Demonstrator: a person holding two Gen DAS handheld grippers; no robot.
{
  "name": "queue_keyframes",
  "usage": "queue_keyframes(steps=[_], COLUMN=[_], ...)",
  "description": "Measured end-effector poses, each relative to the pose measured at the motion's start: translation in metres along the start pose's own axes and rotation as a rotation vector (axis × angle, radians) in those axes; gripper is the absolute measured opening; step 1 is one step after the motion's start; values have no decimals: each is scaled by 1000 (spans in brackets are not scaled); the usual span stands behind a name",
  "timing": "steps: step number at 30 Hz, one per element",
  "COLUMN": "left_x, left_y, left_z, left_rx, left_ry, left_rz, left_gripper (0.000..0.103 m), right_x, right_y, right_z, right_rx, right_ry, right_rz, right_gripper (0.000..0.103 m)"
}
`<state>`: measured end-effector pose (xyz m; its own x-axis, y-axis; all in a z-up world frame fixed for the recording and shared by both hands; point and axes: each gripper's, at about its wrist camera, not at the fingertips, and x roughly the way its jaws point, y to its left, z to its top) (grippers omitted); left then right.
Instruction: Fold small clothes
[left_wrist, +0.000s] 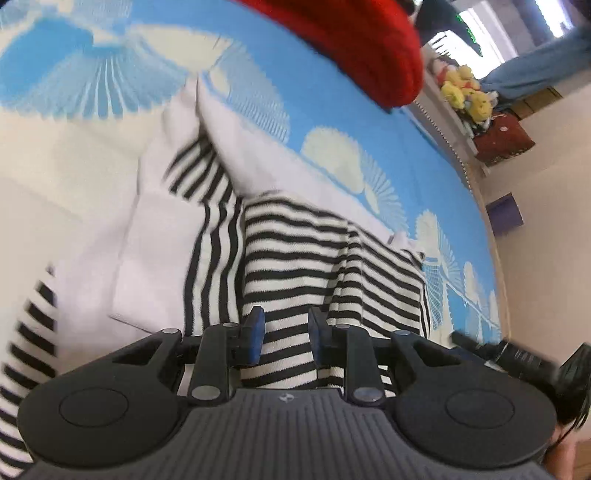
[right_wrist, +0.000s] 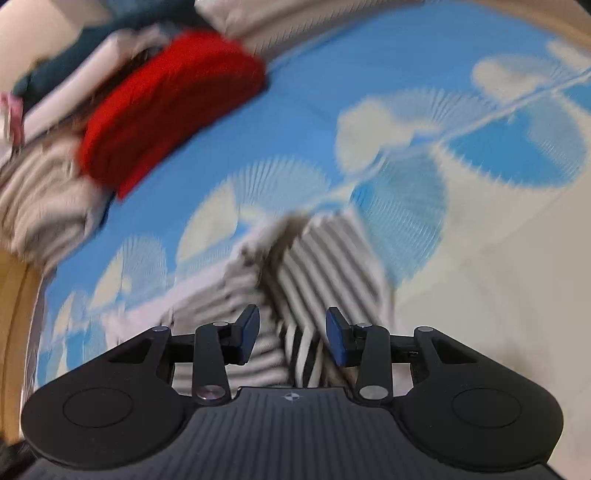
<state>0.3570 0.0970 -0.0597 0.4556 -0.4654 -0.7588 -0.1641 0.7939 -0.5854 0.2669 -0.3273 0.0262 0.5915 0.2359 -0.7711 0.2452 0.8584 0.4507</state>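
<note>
A small black-and-white striped garment with white panels lies partly folded on a blue and cream patterned bedspread. My left gripper hovers over its striped near edge. Its blue pads stand a little apart, the cloth shows through the gap, and neither pad presses on it. In the right wrist view the same striped garment is blurred, bunched into a ridge that runs toward my right gripper. That gripper's jaws stand wider apart above the cloth, and no grip shows.
A red knitted piece lies at the far side of the bedspread. In the right wrist view the red piece rests against a pile of grey, white and dark clothes. Yellow plush toys sit beyond the bed edge.
</note>
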Motion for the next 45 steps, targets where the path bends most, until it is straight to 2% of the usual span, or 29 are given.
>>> queue_keyframes(steps=[2, 5, 10, 11, 12, 14, 17, 18, 19, 20, 21, 23, 25, 27, 29, 30, 32, 33, 34, 35, 36, 37, 39, 40, 41, 42, 43, 44, 45], left_x=[14, 30, 37, 38, 38, 36, 34, 35, 32, 24, 12, -23, -55, -73, -72, -64, -42, -29, -21, -20, -23, -26, -33, -34, -33, -30, -24, -18, -13], left_y=[8, 17, 15, 14, 14, 14, 14, 12, 9, 6, 3, -7, -10, -4, 8, 14, 23, 27, 32, 36, 38, 38, 34, 33, 32, 31, 32, 32, 30], left_z=[1, -16, -20, -21, -21, -21, -22, -23, -22, -21, -16, -3, 5, 8, 7, 4, -3, -8, -11, -12, -10, -7, -2, -1, 0, -1, -2, -3, -3], left_rx=[-35, -29, -28, -22, -19, -17, -19, 0, 20, 34, 51, 99, 123, 113, 65, 33, 24, 31, 23, 1, -26, -34, -23, -20, -18, -19, -21, -17, -9], left_ry=[46, 93, 103, 102, 101, 98, 96, 104, 102, 70, 9, -165, -300, -365, -324, -261, -99, -2, 47, 51, 31, 8, -47, -65, -69, -60, -44, -23, -8], left_rz=[-6, 50, 58, 62, 65, 83, 75, 70, 61, 59, 49, -2, -32, -45, -57, -36, 69, 127, 155, 152, 130, 111, 94, 94, 89, 90, 96, 103, 109], left_gripper=[27, 28, 28, 28, 28, 28, 27, 19, 7, 1, 1, 0, 1, 1, 1, 1, 1, 1, 3, 3, 7, 11, 32, 36, 37, 37, 36, 32, 3], right_x=[16, 36, 54, 57, 58, 58, 54, 52, 52, 49, 45, 30, 5, -16, -19, -14, 8, 21, 33, 43, 47, 47, 39, 34, 32, 30, 31, 34, 39], right_y=[11, 19, 23, 23, 24, 27, 28, 26, 24, 23, 21, 13, 2, -10, -25, -32, -45, -48, -49, -49, -47, -45, -35, -29, -25, -22, -22, -21, -20], right_z=[-11, -24, -40, -42, -43, -45, -42, -39, -37, -34, -31, -21, -7, 2, 3, 2, -5, -12, -18, -25, -29, -29, -25, -23, -21, -19, -18, -18, -20], right_rx=[-55, -112, -154, -156, -157, -161, -151, -143, -133, -117, -95, -15, 77, 135, 195, 224, 272, 271, 254, 230, 220, 216, 177, 150, 130, 119, 115, 109, 104], right_ry=[72, 157, 205, 209, 209, 200, 185, 178, 170, 158, 138, 62, -63, -164, -178, -149, -14, 72, 146, 211, 226, 216, 158, 123, 101, 83, 77, 87, 103], right_rz=[-16, -30, -83, -82, -79, -65, -48, -36, -20, 3, 36, 134, 264, 327, 328, 311, 215, 139, 69, 0, -30, -41, -58, -64, -70, -67, -55, -45, -47], right_gripper=[42, 42, 42, 37, 26, 12, 6, 5, 4, 4, 4, 3, 3, 3, 3, 3, 3, 4, 6, 8, 16, 20, 23, 32, 36, 41, 41, 41, 41])
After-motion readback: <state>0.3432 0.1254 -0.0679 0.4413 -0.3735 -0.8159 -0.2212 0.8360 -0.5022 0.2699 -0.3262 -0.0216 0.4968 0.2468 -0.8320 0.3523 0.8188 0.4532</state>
